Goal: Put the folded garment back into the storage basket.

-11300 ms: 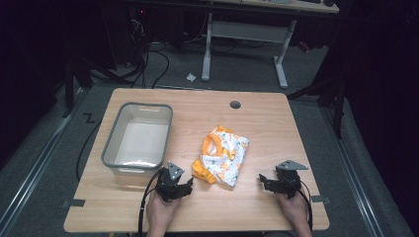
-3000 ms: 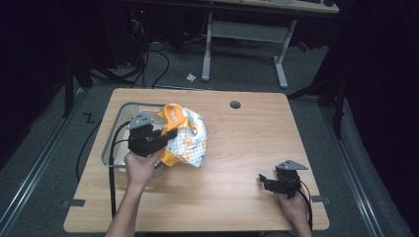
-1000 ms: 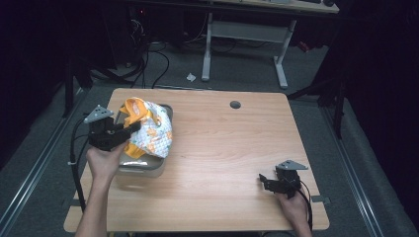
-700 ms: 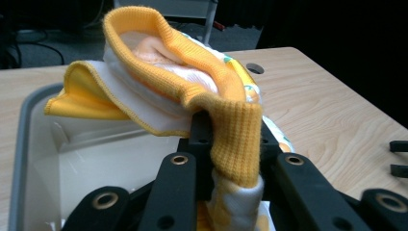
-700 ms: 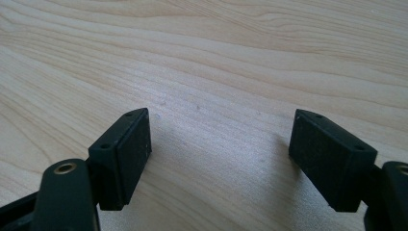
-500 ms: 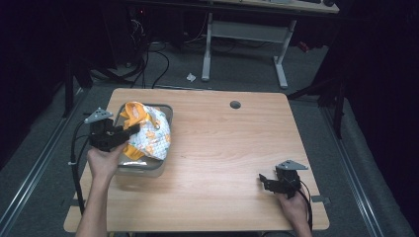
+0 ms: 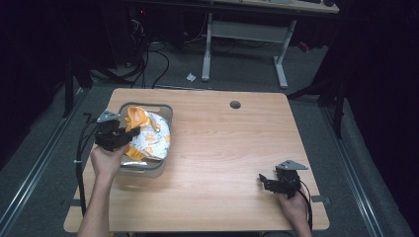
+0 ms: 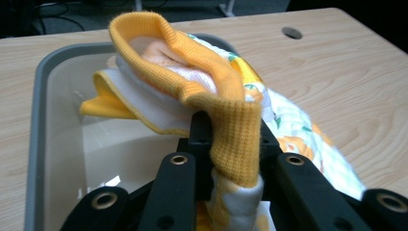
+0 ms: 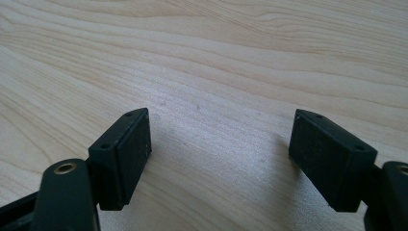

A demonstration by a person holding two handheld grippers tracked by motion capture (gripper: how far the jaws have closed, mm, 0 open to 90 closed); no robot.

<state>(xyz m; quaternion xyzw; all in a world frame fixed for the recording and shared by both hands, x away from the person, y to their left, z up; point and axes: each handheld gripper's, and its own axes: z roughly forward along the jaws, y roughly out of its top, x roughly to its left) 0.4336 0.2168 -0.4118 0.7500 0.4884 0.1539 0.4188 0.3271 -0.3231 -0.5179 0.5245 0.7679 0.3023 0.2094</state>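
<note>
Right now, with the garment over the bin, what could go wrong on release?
1. Part of the garment drapes over the grey bin's right rim, so it may slide out onto the table.
2. Its orange ribbed cuff is wrapped over the left gripper jaws and might snag as they open.

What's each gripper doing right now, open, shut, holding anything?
Left gripper: shut on the yellow-trimmed, orange-and-white printed cloth garment, held over the grey plastic bin.
Right gripper: open, nothing between its jaws, low over the light wooden table.
</note>
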